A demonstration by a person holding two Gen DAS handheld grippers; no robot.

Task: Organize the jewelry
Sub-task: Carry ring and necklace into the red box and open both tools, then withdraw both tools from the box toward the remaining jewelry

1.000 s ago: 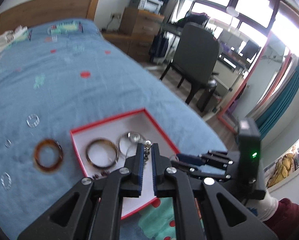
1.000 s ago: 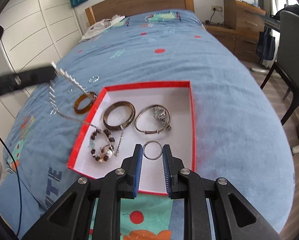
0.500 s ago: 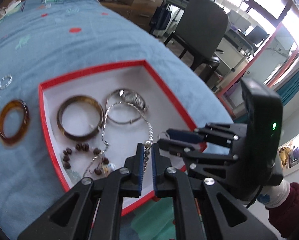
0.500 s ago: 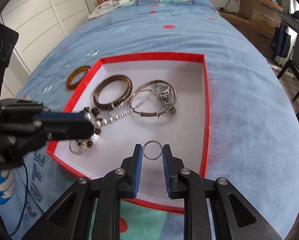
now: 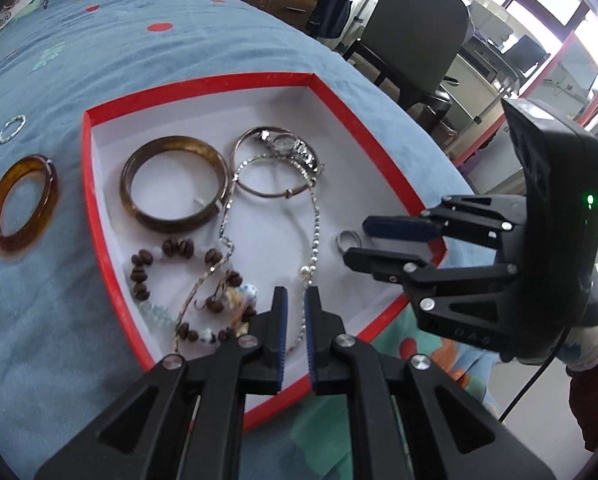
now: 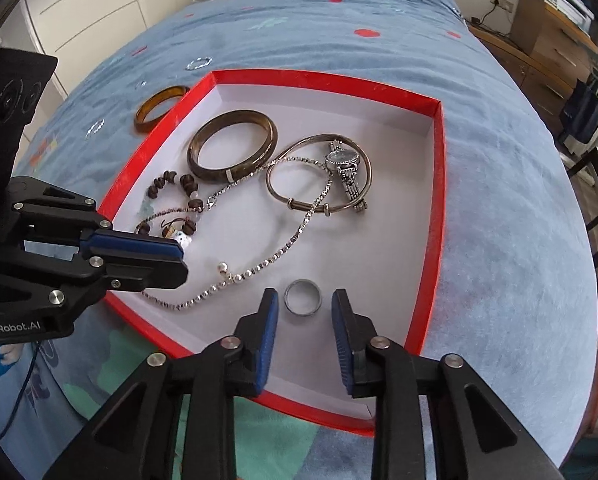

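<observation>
A red box with a white floor (image 5: 99, 216) (image 6: 439, 184) lies on the blue bed. In it lie a dark brown bangle (image 5: 175, 184) (image 6: 235, 148), a silver bangle with a watch (image 5: 279, 160) (image 6: 339, 176), a bead bracelet (image 5: 187, 276) (image 6: 175, 200), a silver chain (image 5: 315, 224) (image 6: 267, 264) and a silver ring (image 5: 347, 240) (image 6: 303, 297). My left gripper (image 5: 295, 300) (image 6: 175, 256) is slightly open, the chain lying loose between its fingers. My right gripper (image 6: 303, 304) (image 5: 359, 240) is open with the ring lying between its fingertips.
An amber bangle (image 5: 19, 204) (image 6: 159, 104) lies on the bed left of the box. Small silver rings (image 5: 13, 128) (image 6: 198, 63) lie further out. A grey chair (image 5: 415, 40) and a wooden dresser (image 6: 555, 48) stand beside the bed.
My left gripper lowered the chain into the box and opened off it. My right gripper opened and the ring now lies on the box floor.
</observation>
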